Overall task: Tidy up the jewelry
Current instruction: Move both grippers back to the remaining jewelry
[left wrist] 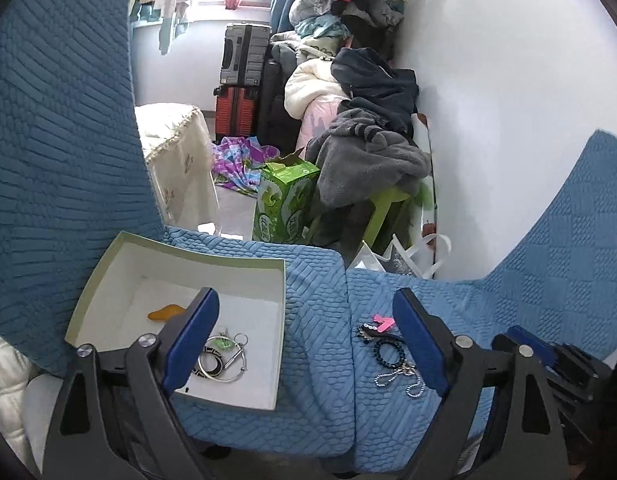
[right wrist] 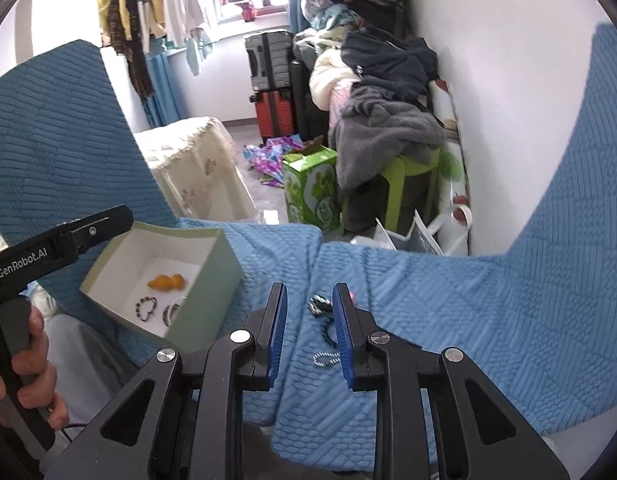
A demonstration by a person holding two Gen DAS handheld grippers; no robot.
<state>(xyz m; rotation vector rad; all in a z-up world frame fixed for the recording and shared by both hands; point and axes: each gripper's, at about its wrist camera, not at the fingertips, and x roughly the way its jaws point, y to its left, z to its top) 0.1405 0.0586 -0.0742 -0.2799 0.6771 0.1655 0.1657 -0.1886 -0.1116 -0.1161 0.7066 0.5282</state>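
A quilted blue sofa cover (left wrist: pixel 316 320) carried everything, with a cluttered room behind: two stacked suitcases (left wrist: pixel 240 88), one green carton (left wrist: pixel 284 200) and heaped clothes. At left sat one pale green open box (left wrist: pixel 108 276), holding an orange piece (left wrist: pixel 164 313), a beaded bracelet (right wrist: pixel 146 307) and silver rings (left wrist: pixel 224 356). The left gripper (left wrist: pixel 304 344) gaped wide, empty. Loose dark beaded jewelry (left wrist: pixel 388 350) lay right of the box, the right gripper (right wrist: pixel 310 332) narrowly parted around it, not closed.
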